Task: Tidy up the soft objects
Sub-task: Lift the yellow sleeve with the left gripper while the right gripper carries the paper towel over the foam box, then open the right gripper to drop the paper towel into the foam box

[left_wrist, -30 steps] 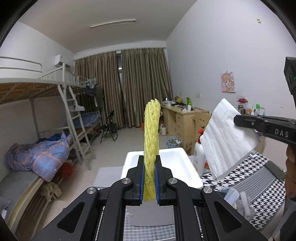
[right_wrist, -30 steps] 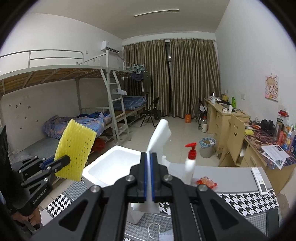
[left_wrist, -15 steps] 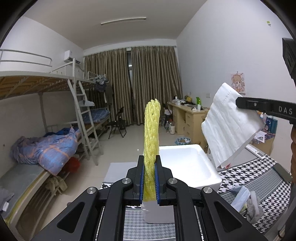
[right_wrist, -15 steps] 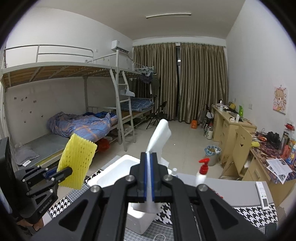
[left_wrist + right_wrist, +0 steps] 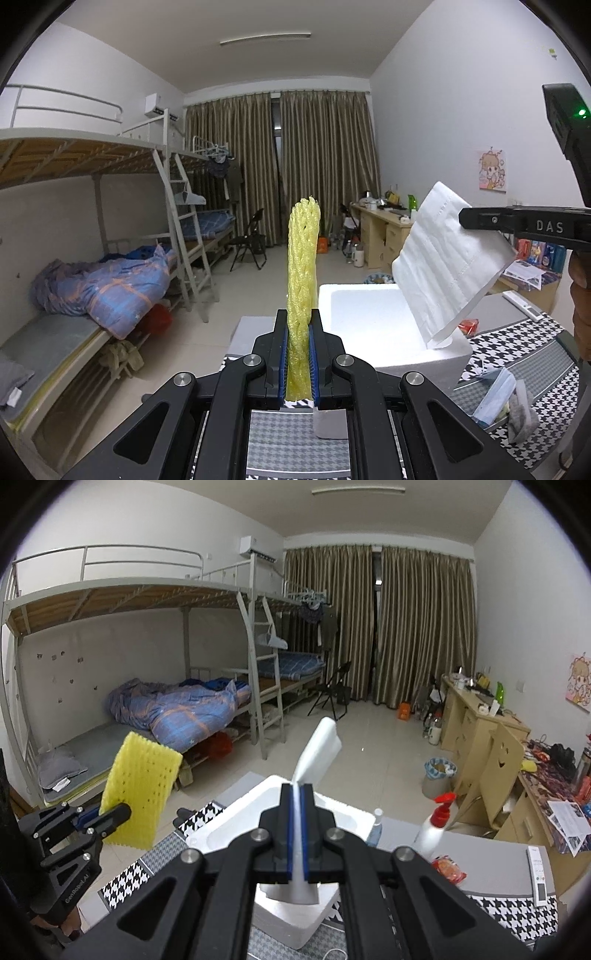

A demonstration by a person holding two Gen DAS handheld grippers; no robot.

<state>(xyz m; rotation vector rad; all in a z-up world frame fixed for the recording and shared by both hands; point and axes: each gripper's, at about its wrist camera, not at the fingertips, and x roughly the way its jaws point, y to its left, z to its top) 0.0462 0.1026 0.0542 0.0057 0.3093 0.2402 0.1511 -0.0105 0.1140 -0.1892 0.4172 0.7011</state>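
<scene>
Both grippers are holding soft things up in the air above a white foam box (image 5: 373,328). Left gripper (image 5: 299,363) is pinching a yellow foam net sleeve (image 5: 302,273) between its blue pads (image 5: 283,363), its jaws standing narrow on the lower end while the sleeve is rising upright, edge-on to that camera; from the right wrist view the same sleeve (image 5: 142,790) is showing its broad perforated face, sticking up from the left gripper (image 5: 110,818) at the lower left, out past the table edge over the floor. Right gripper (image 5: 297,834) is clamping a folded white foam sheet (image 5: 319,753) with its jaws pressed nearly together, the sheet leaning up and to the right above the fingers; in the left wrist view the right gripper (image 5: 465,218) is reaching in from the right edge, and the white sheet (image 5: 447,262) is hanging tilted from it, its lower corner just above the box's right rim. The foam box (image 5: 236,827) is sitting open on a table covered with a houndstooth cloth (image 5: 524,339). Beyond the box, a spray bottle with a red trigger (image 5: 434,829) is standing beside a small red packet (image 5: 448,869), and a white remote control (image 5: 537,875) is lying near the table's right end. A face mask (image 5: 495,397) and a grey cloth (image 5: 522,417) are lying on the houndstooth cloth to the right of the left gripper.
</scene>
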